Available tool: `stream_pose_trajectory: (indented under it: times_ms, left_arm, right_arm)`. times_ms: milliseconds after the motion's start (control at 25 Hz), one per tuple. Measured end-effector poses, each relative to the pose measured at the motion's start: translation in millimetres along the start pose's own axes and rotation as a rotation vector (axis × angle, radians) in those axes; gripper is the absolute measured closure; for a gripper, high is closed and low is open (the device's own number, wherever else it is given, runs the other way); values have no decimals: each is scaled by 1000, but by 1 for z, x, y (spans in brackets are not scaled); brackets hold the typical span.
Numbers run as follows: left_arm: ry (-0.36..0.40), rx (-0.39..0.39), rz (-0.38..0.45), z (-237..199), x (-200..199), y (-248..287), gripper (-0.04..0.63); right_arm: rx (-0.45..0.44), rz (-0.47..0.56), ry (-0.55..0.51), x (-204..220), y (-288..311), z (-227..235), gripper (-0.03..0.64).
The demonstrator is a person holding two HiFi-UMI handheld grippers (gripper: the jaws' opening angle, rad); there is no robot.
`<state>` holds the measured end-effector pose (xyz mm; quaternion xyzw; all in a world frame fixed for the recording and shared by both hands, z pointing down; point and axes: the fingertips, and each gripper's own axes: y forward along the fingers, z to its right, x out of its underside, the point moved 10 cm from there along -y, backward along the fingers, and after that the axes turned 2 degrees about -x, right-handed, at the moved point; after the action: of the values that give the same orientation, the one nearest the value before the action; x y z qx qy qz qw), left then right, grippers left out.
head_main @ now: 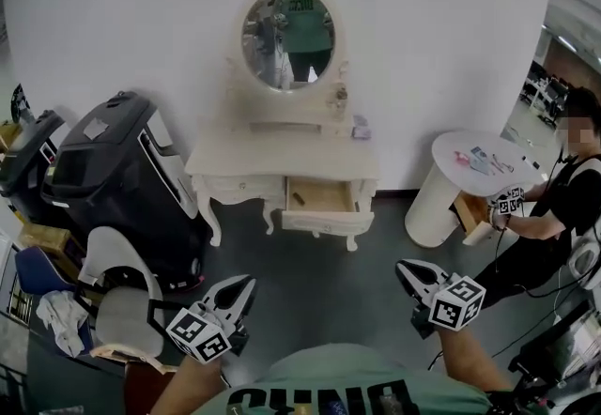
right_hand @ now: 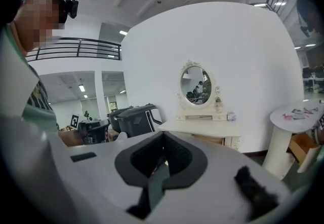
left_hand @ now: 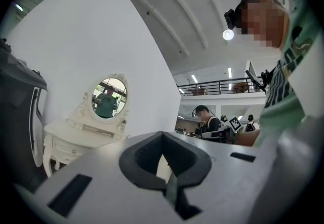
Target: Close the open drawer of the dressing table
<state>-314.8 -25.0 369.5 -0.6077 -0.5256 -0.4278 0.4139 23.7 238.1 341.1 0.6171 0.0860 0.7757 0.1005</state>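
The white dressing table (head_main: 282, 161) with an oval mirror (head_main: 288, 38) stands against the far wall. Its right drawer (head_main: 324, 196) is pulled out and shows a wooden inside. Both grippers hover well short of it, over the dark floor. My left gripper (head_main: 246, 284) is at lower left with its jaws together and nothing in them. My right gripper (head_main: 404, 268) is at lower right, also shut and empty. In the left gripper view the table (left_hand: 76, 137) shows at far left. The right gripper view has the table (right_hand: 202, 126) and its open drawer (right_hand: 210, 139) straight ahead.
A large black machine (head_main: 122, 174) stands left of the dressing table, with a white chair (head_main: 122, 300) in front of it. A round white pedestal table (head_main: 479, 164) stands to the right. A person in black (head_main: 554, 216) sits beside it.
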Motion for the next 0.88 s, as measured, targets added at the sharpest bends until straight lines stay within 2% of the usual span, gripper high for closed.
stream_pose_trajectory:
  times_ms: [200, 440, 680, 880]
  left_arm:
    - [-15, -38, 30, -22, -1, -1, 597]
    - [-25, -102, 5, -35, 2, 10, 597]
    - [37, -207, 17, -30, -2, 48, 597]
    - [33, -308, 53, -16, -9, 104, 597]
  right_arm:
    - [-53, -38, -36, -6, 40, 2, 611]
    - [-122, -56, -29, -11, 79, 25, 611]
    - [-228, -46, -18, -18, 115, 92, 611]
    - [-322, -13, -40, -59, 144, 163, 611]
